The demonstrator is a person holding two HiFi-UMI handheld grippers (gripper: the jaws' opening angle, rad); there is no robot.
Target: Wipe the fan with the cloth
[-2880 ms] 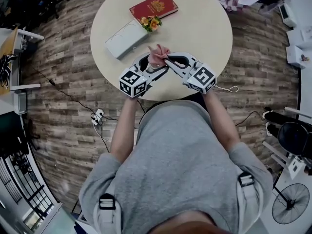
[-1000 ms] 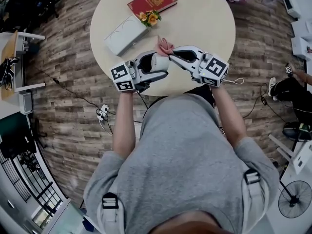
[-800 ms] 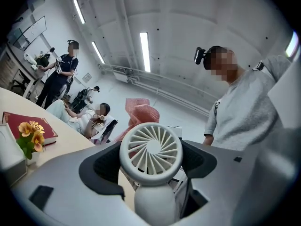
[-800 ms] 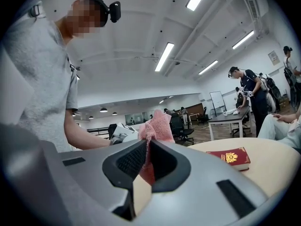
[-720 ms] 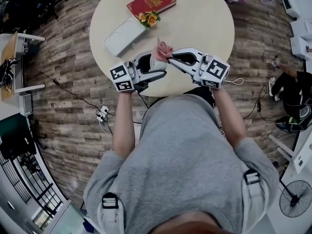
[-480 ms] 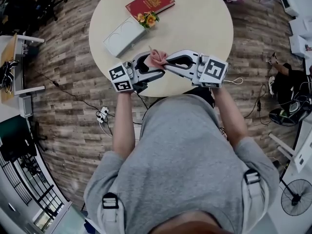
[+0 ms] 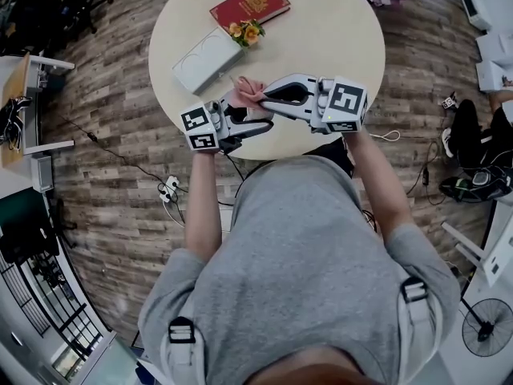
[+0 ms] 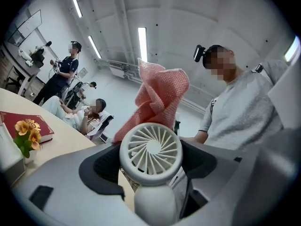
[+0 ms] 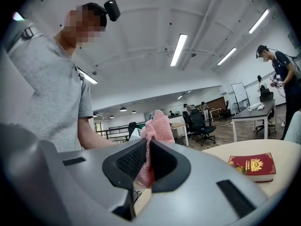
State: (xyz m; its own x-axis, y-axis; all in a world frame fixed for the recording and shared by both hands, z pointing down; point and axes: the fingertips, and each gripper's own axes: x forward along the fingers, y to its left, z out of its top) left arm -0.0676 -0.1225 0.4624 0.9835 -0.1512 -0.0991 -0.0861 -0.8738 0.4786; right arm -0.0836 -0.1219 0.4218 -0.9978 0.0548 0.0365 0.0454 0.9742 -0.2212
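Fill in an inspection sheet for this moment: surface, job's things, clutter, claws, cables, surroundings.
Surface: round beige table.
Job's things: small white fan and pink cloth, both held over the table's near part. In the left gripper view the cloth rises behind the fan head.
Clutter: red book, small flowers and white box on the far side.
Claws: left claw shut on the fan; right claw shut on the cloth.
Cables: power strip with cords on the floor at left; white cord by the table edge.
Surroundings: wood-look floor, pedestal fan, other people at desks.
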